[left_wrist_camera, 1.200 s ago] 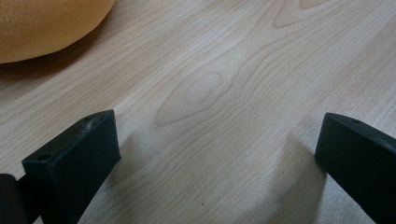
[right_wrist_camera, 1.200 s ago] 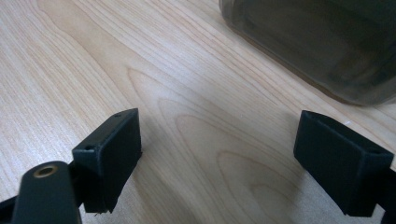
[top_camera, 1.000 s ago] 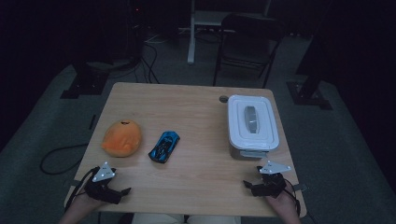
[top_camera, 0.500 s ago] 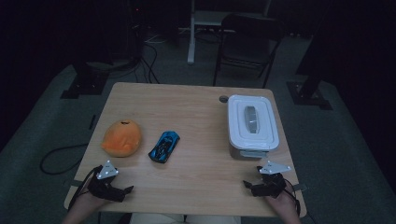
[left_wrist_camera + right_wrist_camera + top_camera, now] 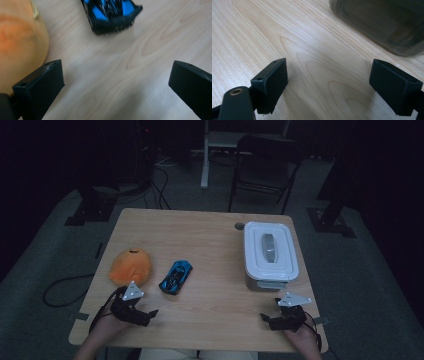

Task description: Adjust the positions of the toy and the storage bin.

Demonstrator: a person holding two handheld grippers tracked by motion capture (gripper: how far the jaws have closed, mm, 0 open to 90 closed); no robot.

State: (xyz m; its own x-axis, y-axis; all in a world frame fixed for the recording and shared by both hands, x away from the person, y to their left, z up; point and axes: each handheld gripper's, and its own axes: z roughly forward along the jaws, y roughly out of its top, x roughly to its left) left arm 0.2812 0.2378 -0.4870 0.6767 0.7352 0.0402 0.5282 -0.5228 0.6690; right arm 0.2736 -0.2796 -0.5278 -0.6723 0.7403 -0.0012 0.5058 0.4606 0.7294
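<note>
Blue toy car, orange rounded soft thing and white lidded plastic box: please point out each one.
Blue toy car (image 5: pixel 175 276), high view, on its roof.
Orange rounded soft thing (image 5: pixel 130 266), high view, on its top.
White lidded plastic box (image 5: pixel 270 251), high view, on its lid.

Blue toy car, orange cap, white-lidded box.

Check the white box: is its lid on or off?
On. In the high view the white lid sits flat and square over the box, its handle on top; neither gripper touches it.
</note>
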